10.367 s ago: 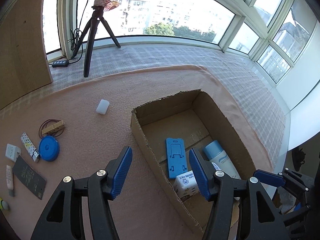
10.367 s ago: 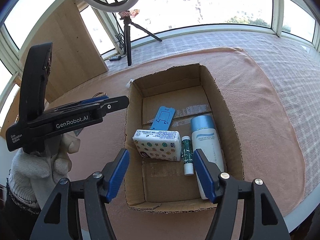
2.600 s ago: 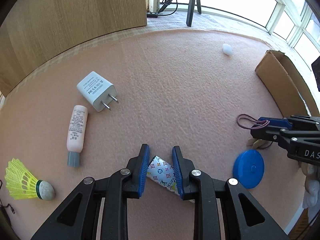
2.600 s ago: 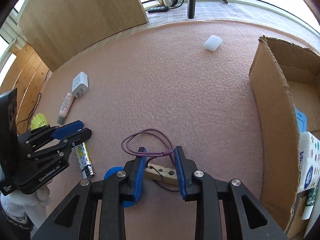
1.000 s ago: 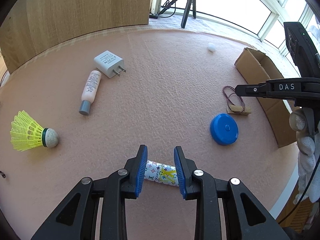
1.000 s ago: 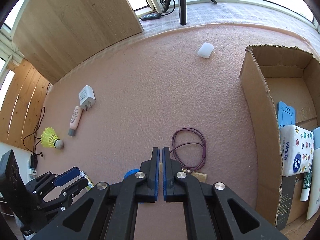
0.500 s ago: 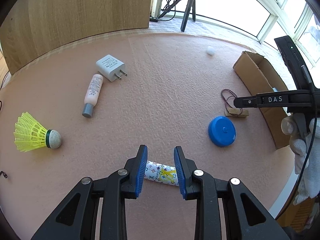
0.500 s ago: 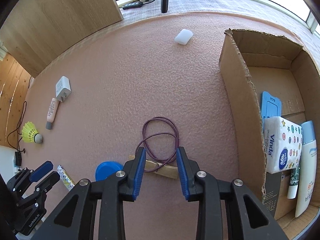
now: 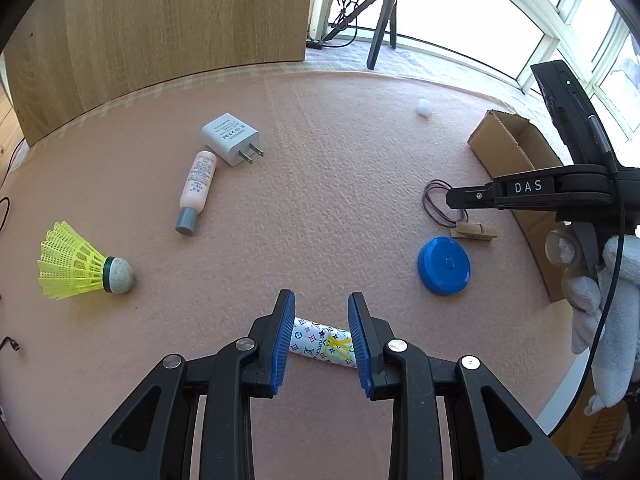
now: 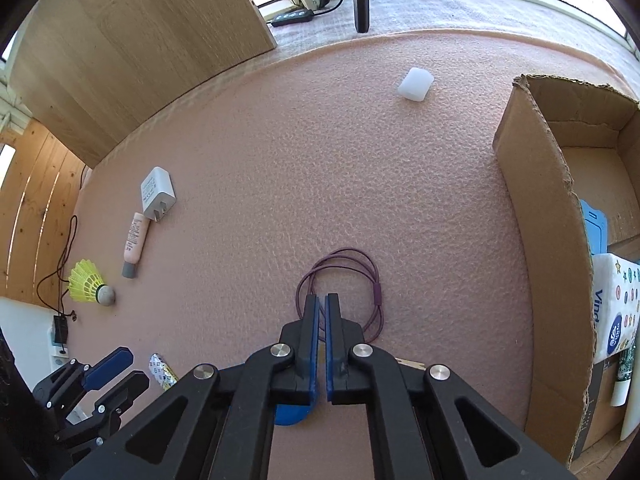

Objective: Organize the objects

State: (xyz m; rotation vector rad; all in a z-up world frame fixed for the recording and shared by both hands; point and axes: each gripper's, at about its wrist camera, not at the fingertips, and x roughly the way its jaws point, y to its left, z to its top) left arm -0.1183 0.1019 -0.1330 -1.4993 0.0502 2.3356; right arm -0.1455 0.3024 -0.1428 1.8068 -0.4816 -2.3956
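Two grippers in view: my left gripper pinches the patterned tube above the pink mat. My right gripper is pressed together, empty, over the purple cord loop, cardboard box to its right.

Right gripper seen nearly closed over the purple cord loop on the pink worktop.

Only a thin gap is left between the blue fingers; nothing is seen gripped between them. The clothespin and blue disc are mostly hidden beneath the gripper body. The cardboard box is seen at right, with a blue stand and tissue pack inside. A white case is seen further back. At left: charger, tube, shuttlecock. The left gripper is seen lower left, with the patterned tube just beside it.
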